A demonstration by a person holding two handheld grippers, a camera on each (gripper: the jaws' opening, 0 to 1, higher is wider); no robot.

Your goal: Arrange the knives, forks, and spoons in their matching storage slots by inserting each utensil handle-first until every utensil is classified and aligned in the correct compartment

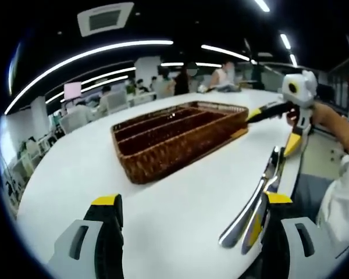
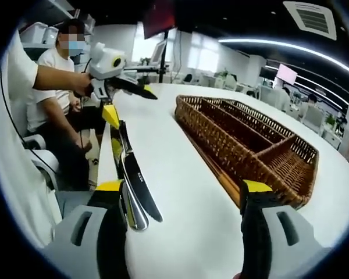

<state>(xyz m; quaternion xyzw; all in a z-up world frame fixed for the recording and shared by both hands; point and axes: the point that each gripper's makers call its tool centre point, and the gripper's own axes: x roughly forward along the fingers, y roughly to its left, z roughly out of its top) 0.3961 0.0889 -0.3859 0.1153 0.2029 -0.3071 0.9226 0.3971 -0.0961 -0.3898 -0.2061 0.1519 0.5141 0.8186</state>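
Both grippers, left [image 1: 186, 215] and right [image 2: 183, 195], hang released over the white table [image 1: 180, 192]; knives [image 2: 136, 183] lie beside the wicker tray [image 2: 250, 145]. No writing is legible.

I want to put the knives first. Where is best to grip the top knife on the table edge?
Probably grip the knife at mid-blade, jaws across its flat width, coming from above. It lies flat among the other utensils, and this leaves the handle free to enter the wicker tray first.

white table [image 1: 104, 168], ceiling light strips [image 1: 93, 55], seated person [image 2: 58, 87]
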